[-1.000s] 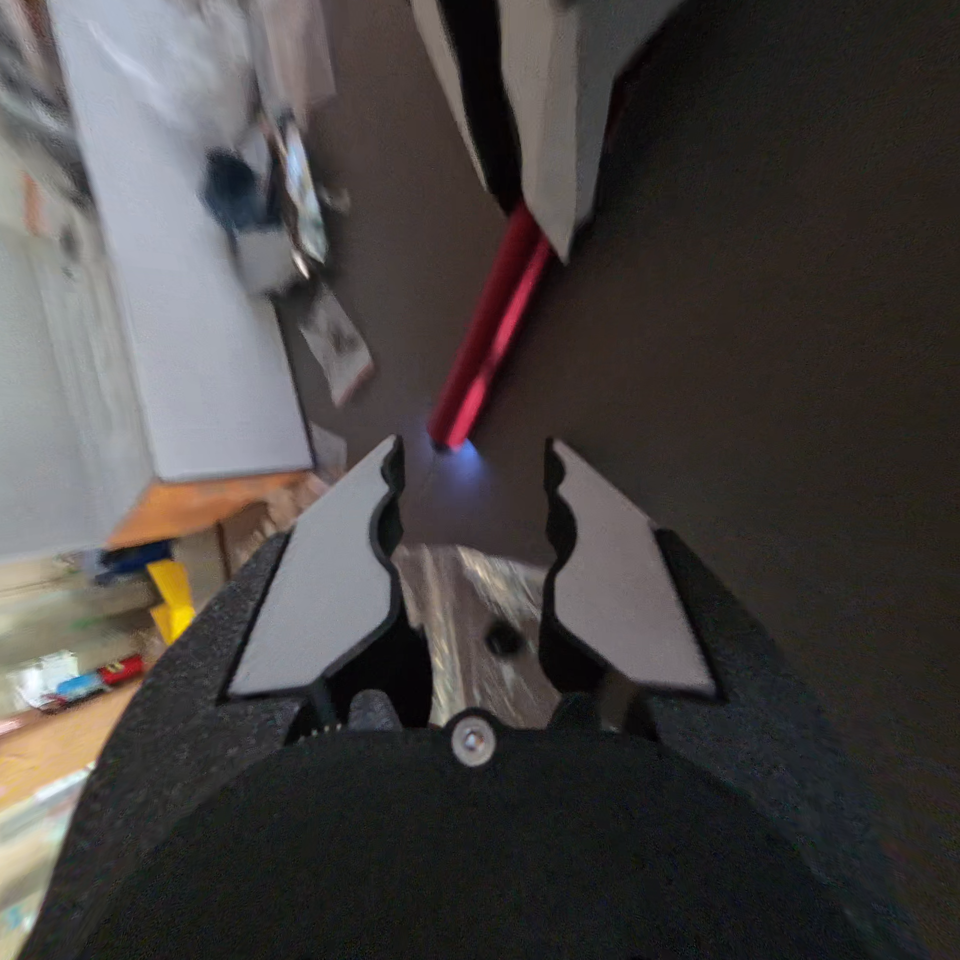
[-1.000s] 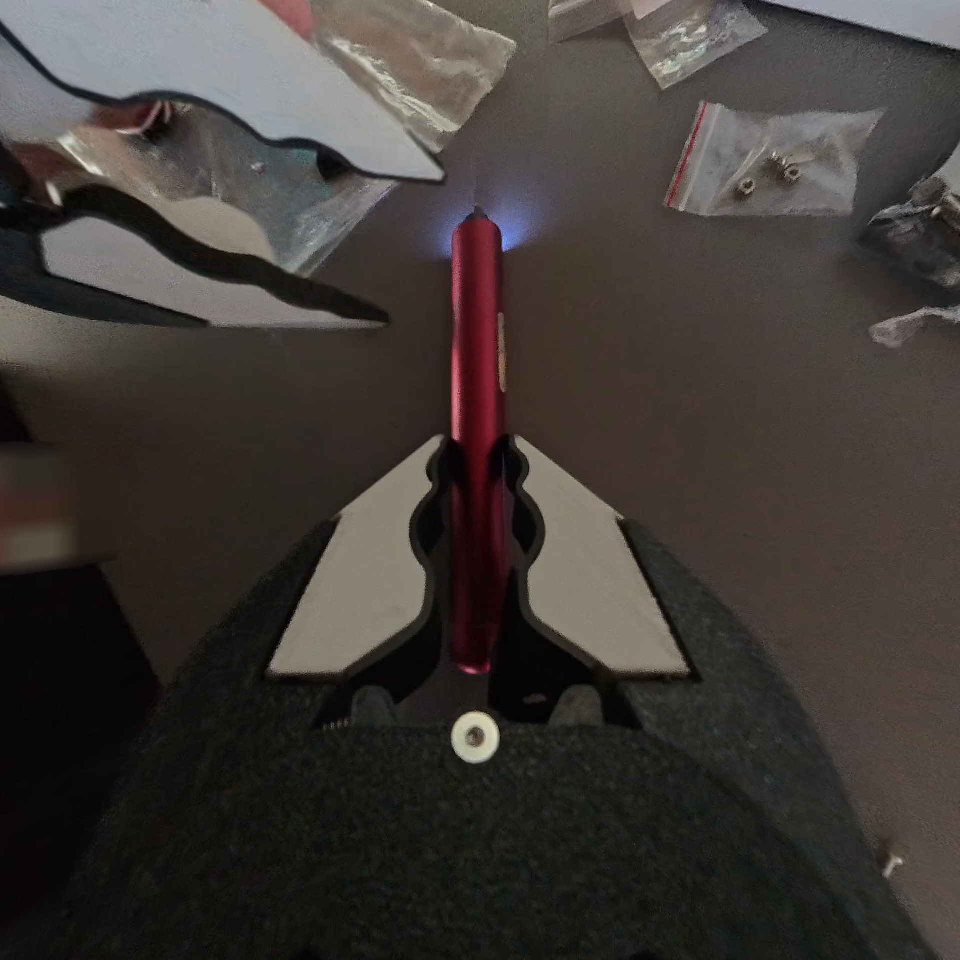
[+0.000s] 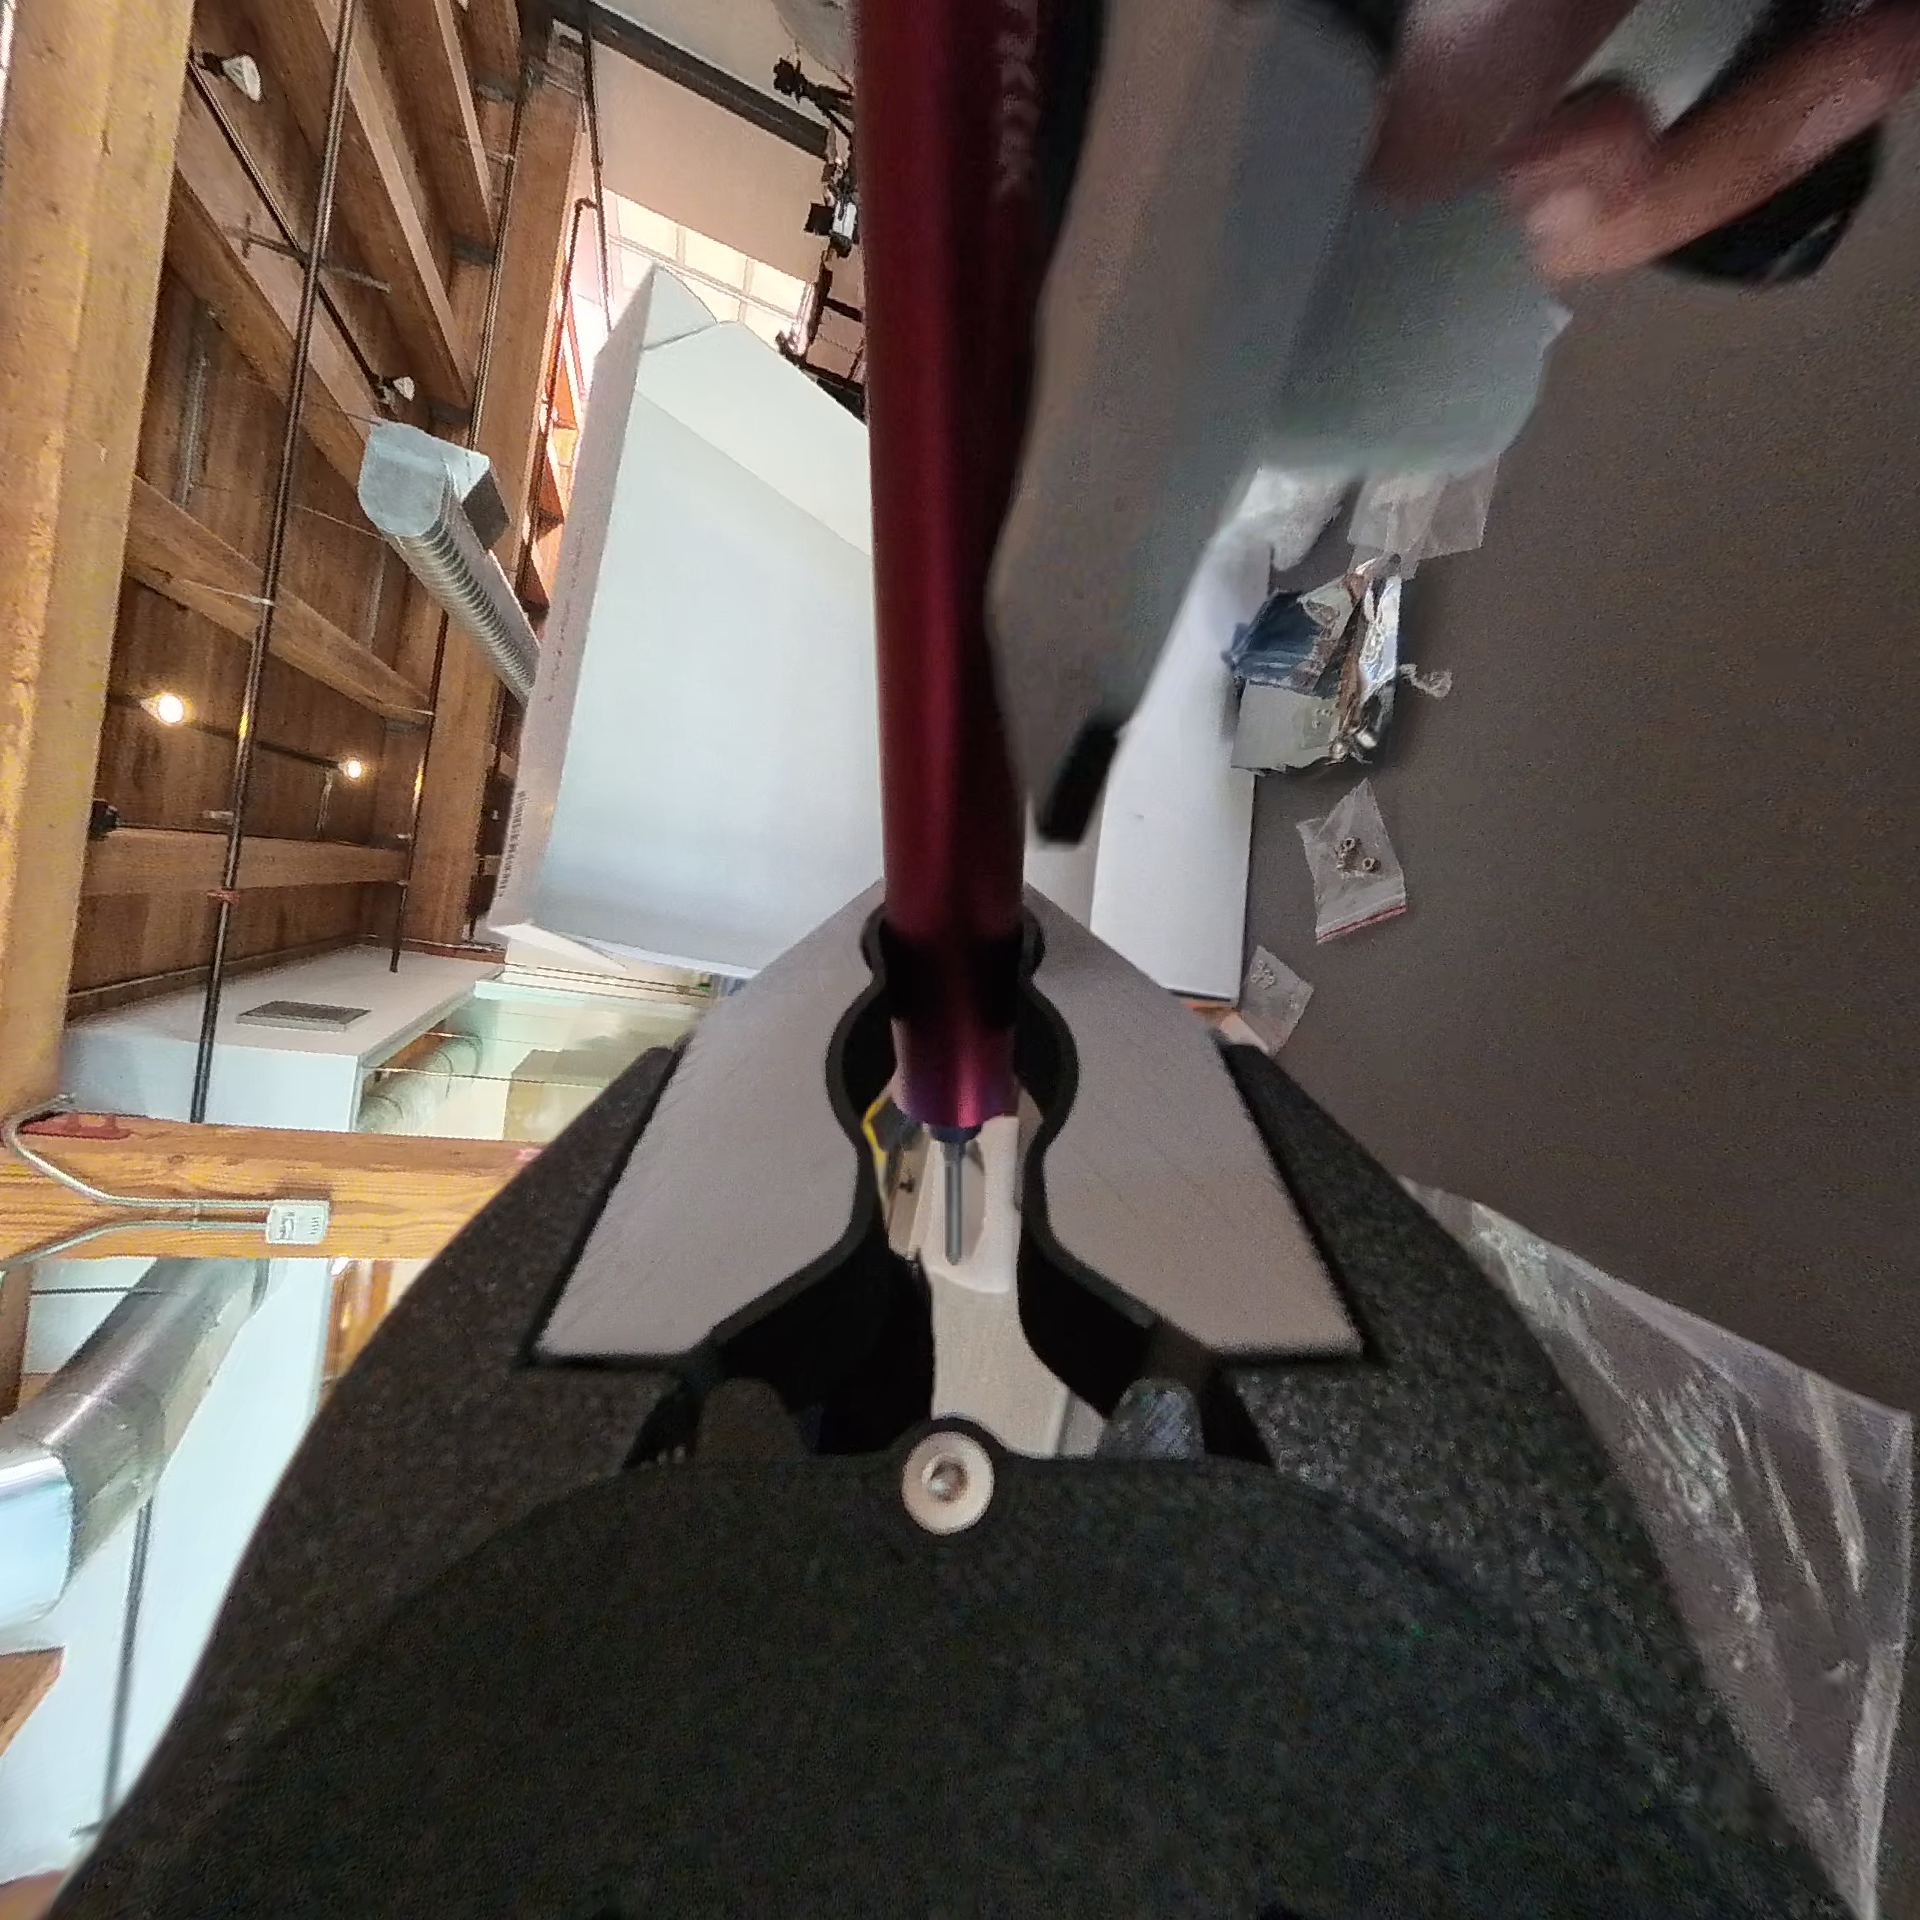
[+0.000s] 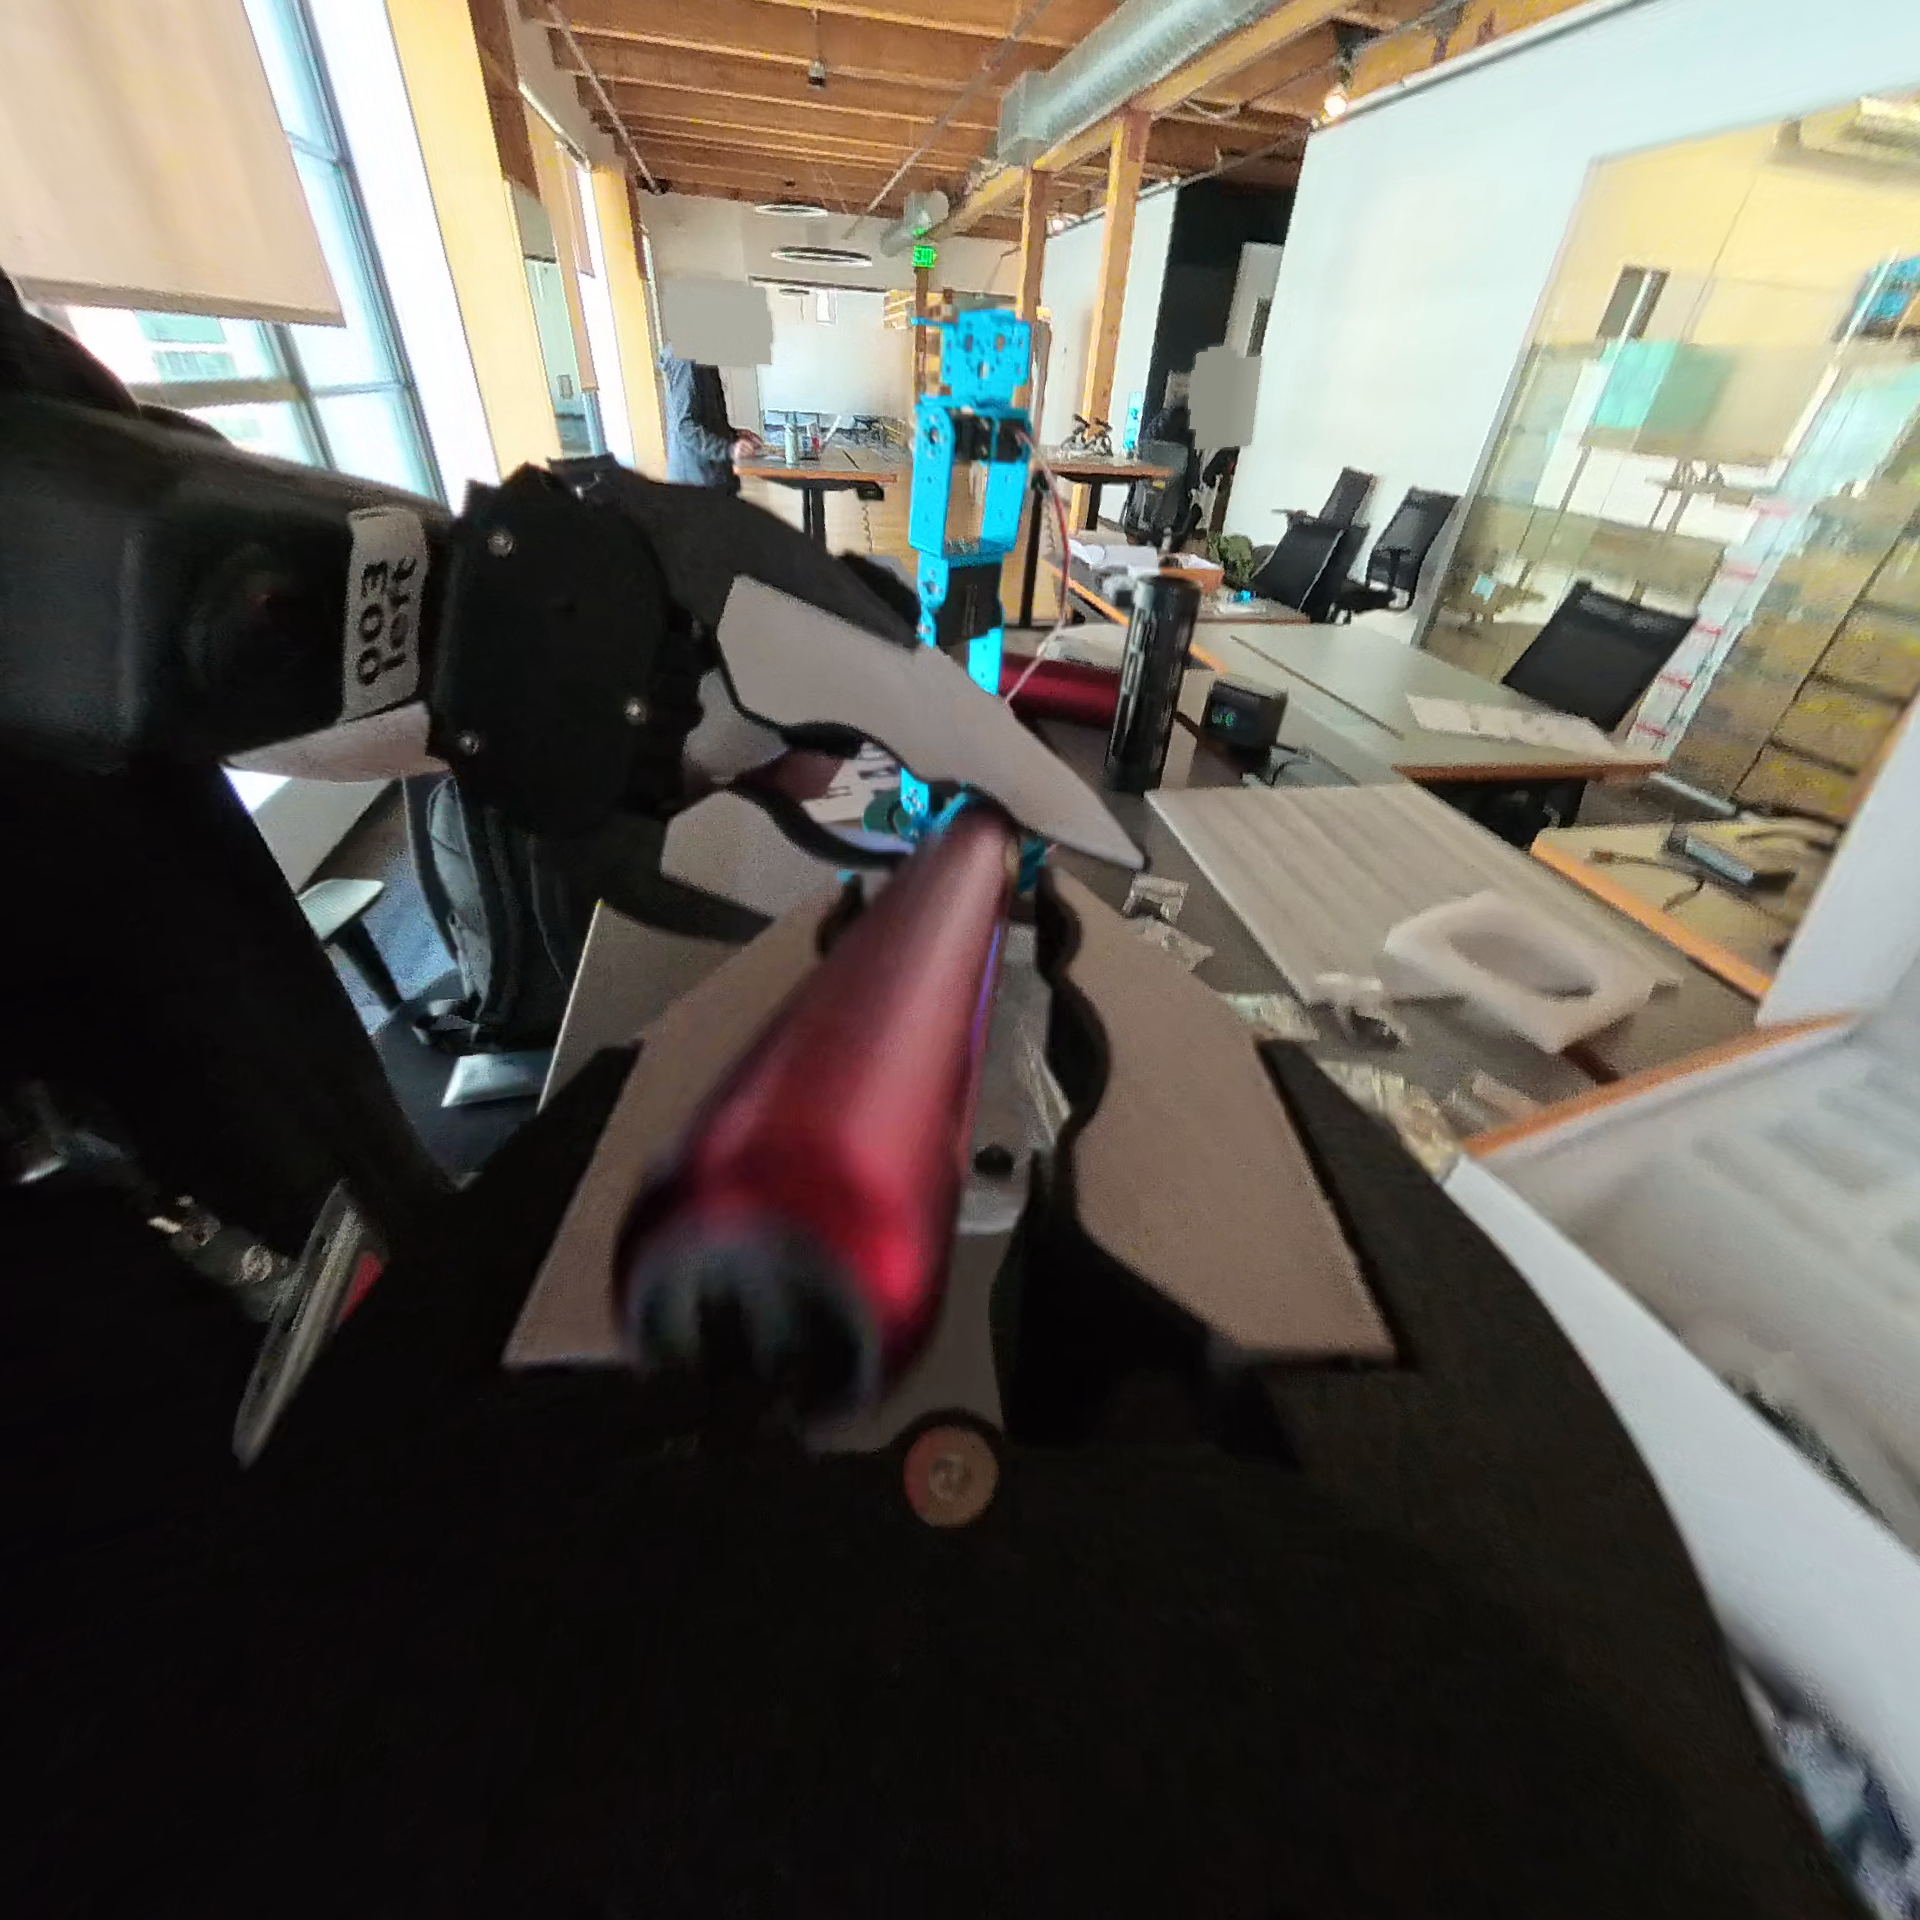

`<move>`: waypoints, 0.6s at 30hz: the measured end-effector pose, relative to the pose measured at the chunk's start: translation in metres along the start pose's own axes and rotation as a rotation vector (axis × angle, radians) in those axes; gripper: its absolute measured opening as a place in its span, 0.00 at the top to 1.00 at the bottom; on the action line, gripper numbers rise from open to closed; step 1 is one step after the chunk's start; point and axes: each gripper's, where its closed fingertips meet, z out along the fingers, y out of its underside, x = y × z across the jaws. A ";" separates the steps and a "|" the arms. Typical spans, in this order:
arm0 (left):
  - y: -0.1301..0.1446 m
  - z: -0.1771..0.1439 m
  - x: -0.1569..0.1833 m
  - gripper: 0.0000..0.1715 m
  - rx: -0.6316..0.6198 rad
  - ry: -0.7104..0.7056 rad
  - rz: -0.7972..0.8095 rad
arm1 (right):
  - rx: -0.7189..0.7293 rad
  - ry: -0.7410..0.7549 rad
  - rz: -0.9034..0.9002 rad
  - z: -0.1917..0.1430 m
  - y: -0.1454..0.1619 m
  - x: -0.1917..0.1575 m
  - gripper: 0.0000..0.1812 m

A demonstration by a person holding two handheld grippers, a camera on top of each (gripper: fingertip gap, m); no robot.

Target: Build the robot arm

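Observation:
A red screwdriver [image 3: 935, 520] runs between my two grippers, lifted off the dark table [image 3: 1662, 831]. My left gripper [image 3: 951, 925] is shut on its front end, and the thin metal bit [image 3: 951, 1195] points back toward the camera. In the right wrist view the screwdriver [image 4: 831, 1091] lies between the fingers of my right gripper [image 4: 945, 899], which stand a little apart, with a gap on its right side. The left gripper [image 4: 987, 847] comes in from the left and clamps the far end. A blurred hand holds the right gripper [image 3: 1143, 468].
Small plastic bags of screws [image 3: 1351, 862] and crumpled foil lie on the table. A blue metal bracket structure [image 4: 971, 468], a black bottle [image 4: 1148, 675] and white foam pieces [image 4: 1486, 956] stand beyond. A white box [image 3: 707, 675] is at the table's edge. People stand at far desks [image 4: 707, 426]. One gripper's finger ends stand about 4 cm off the other's.
Both grippers have tilted up from the table. The left gripper, open before, has shut on the screwdriver's tip end. The right gripper's fingers have loosened around the handle.

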 end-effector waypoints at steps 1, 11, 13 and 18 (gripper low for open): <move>0.001 -0.002 -0.001 0.92 -0.004 -0.011 0.010 | -0.001 -0.002 -0.023 0.008 -0.003 -0.001 0.86; 0.040 -0.029 -0.017 0.91 0.039 -0.070 0.038 | -0.033 0.115 -0.115 0.061 -0.011 -0.010 0.88; 0.053 -0.033 -0.019 0.87 0.044 -0.060 0.013 | -0.065 0.140 -0.129 0.073 -0.010 -0.012 0.88; 0.076 -0.052 -0.025 0.92 0.088 -0.067 0.010 | -0.064 0.162 -0.129 0.088 -0.021 -0.024 0.88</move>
